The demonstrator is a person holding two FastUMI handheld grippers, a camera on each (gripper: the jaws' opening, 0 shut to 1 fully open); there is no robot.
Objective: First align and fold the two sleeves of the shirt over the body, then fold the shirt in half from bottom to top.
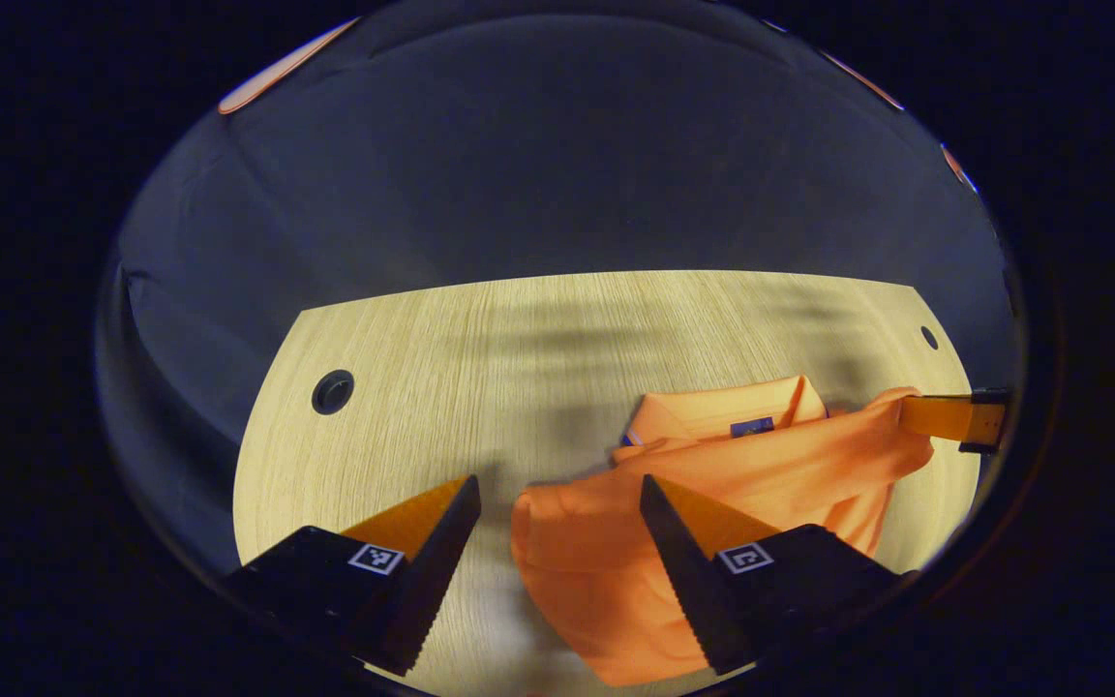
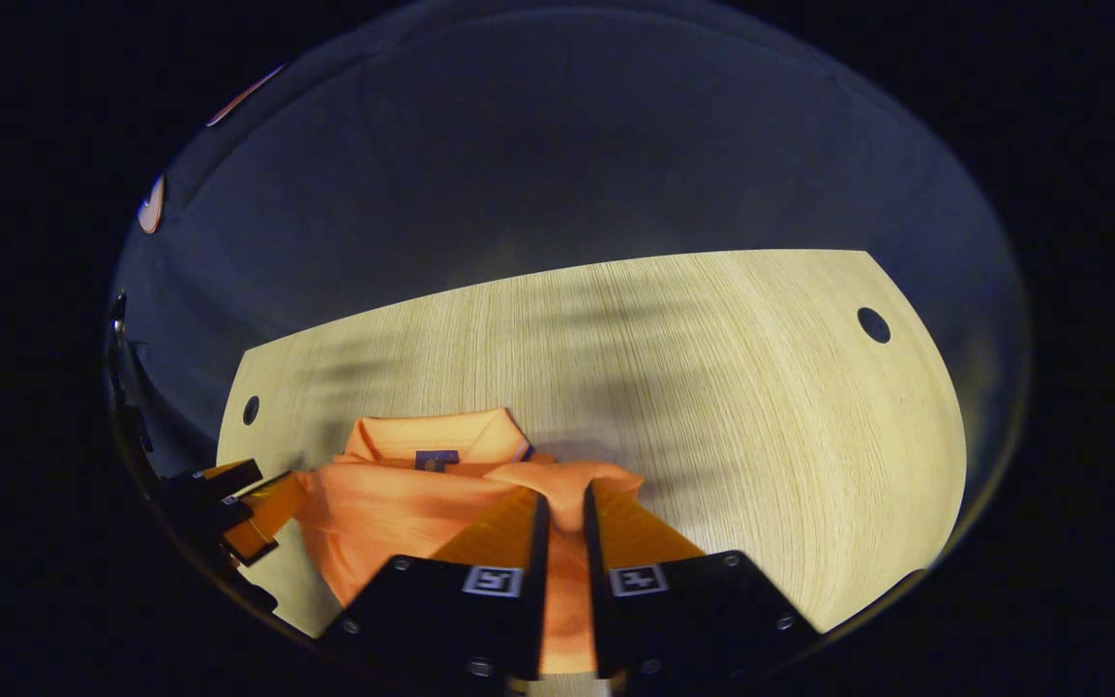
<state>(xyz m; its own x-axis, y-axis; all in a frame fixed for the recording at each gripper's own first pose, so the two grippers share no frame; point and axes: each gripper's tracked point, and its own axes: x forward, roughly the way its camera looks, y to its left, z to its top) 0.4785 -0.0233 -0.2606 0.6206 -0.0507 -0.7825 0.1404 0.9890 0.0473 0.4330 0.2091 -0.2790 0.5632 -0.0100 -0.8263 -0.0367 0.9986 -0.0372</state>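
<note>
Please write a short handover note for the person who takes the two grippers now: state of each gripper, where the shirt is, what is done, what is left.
Left gripper: open, above the near left part of the orange polo shirt, holding nothing.
Right gripper: shut on a fold of the shirt fabric at its right side; in the left gripper view it shows at the shirt's far right edge.
The shirt lies on the light wooden table, collar pointing away, body bunched rather than flat.
Done: the sides seem partly brought in over the body, but I cannot tell if the sleeves are aligned.
Left: finish and smooth the sleeve folds, then fold bottom to top.
</note>
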